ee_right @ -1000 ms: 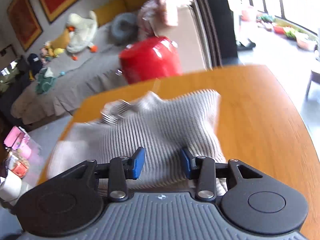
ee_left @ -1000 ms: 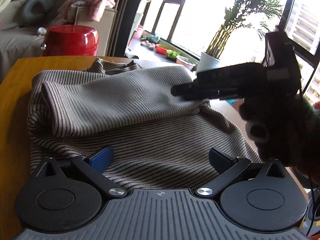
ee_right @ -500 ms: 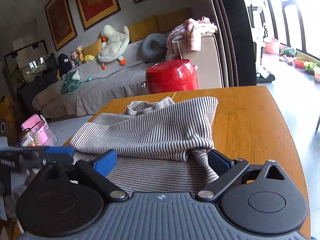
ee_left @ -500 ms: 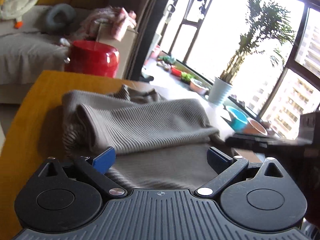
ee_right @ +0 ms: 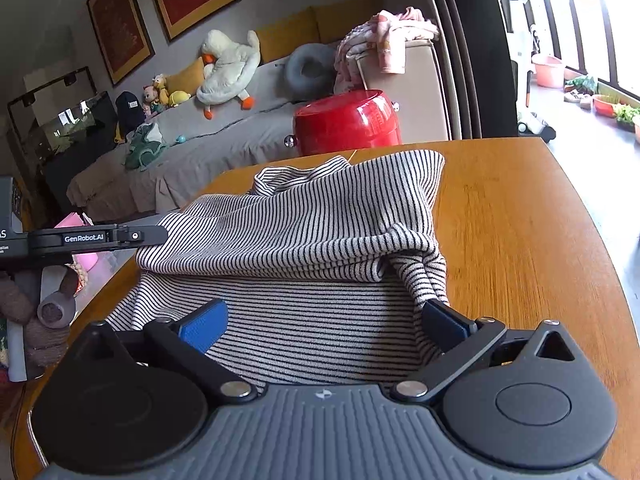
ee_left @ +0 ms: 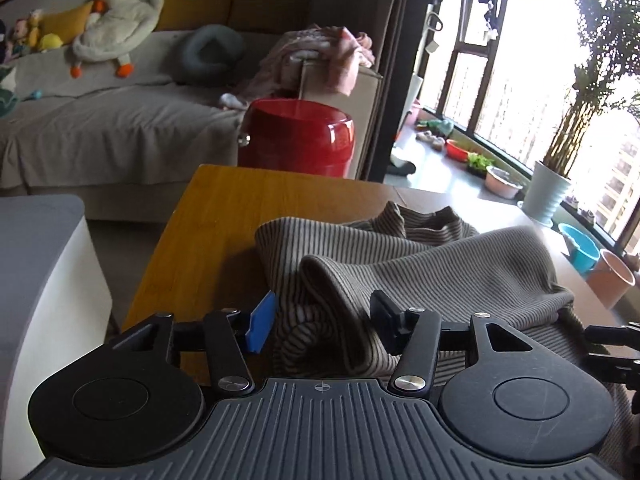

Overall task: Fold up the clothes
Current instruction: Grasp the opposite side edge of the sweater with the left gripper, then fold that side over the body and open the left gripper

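The wooden bench [ee_right: 520,240] carries the striped sweater [ee_right: 304,220]. The sweater lies in the middle of the bench, on the near side of the red pot [ee_right: 346,120]. Its top part is folded down over the bottom part, and it looks the same as half a second ago.

The right tool [ee_right: 324,320] was pinched nearly shut a second ago. Now it is wide open and holds nothing. The sweater's bottom part lies flat between its fingers, and the bunched fold end sits just beside its right finger. So it has let go, and that fold looks done.

The left tool [ee_left: 320,316] was wide open a second ago. Now its jaws are closing. A rolled edge of the sweater sits between them, on the side away from the red pot, but the pads do not press it yet. I think it is getting ready for the next fold.
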`<state>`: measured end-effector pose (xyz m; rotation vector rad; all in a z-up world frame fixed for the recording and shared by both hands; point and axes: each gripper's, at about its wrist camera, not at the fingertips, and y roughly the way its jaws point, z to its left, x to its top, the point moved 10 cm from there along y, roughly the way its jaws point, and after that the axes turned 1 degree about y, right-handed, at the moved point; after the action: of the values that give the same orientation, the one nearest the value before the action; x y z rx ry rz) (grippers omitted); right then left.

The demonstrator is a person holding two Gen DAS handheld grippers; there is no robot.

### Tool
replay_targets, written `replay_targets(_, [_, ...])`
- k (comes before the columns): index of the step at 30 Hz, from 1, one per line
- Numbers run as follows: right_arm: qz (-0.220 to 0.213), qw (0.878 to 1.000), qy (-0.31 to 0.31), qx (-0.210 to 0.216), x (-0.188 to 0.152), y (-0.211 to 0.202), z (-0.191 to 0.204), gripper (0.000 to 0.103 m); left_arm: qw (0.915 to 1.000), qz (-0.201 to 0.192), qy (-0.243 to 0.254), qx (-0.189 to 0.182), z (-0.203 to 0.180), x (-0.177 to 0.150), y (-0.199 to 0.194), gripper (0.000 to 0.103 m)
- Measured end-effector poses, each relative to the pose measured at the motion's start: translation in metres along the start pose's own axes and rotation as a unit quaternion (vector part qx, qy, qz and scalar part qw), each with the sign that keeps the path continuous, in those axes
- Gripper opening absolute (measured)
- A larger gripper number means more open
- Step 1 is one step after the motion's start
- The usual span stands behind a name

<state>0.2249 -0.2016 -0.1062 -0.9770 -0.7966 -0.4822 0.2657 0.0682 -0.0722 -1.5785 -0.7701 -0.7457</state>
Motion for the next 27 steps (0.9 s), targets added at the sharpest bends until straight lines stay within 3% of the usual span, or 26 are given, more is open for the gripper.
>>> replay_targets(5, [0.001, 1.0, 0.006, 0.002, 0.0, 0.0, -0.001, 0.103, 0.9998, 0.016, 0.008, -0.003, -0.007, 0.003, 0.014, 0.045])
replay_targets(11, [0.003, 1.0, 0.013, 0.003, -0.001, 0.001, -0.003, 0.103, 0.9994, 0.029, 0.018, -0.008, -0.013, -0.001, 0.023, 0.052])
replay_targets(13, [0.004, 1.0, 0.013, 0.002, -0.001, 0.001, -0.002, 0.103, 0.9994, 0.025, 0.024, -0.007, -0.015, -0.001, 0.022, 0.05])
replay_targets(15, [0.004, 1.0, 0.012, 0.001, -0.001, 0.001, -0.002, 0.103, 0.9993, 0.017, 0.032, -0.012, -0.018, 0.001, 0.021, 0.019])
replay_targets(23, [0.005, 1.0, 0.009, 0.0, -0.002, 0.001, -0.001, 0.103, 0.9938, -0.077, 0.08, -0.01, -0.024, 0.064, -0.002, 0.017])
replay_targets(27, [0.005, 1.0, 0.009, -0.001, -0.003, 0.0, 0.0, 0.103, 0.9946, -0.045, 0.094, 0.003, -0.02, 0.058, 0.021, 0.02])
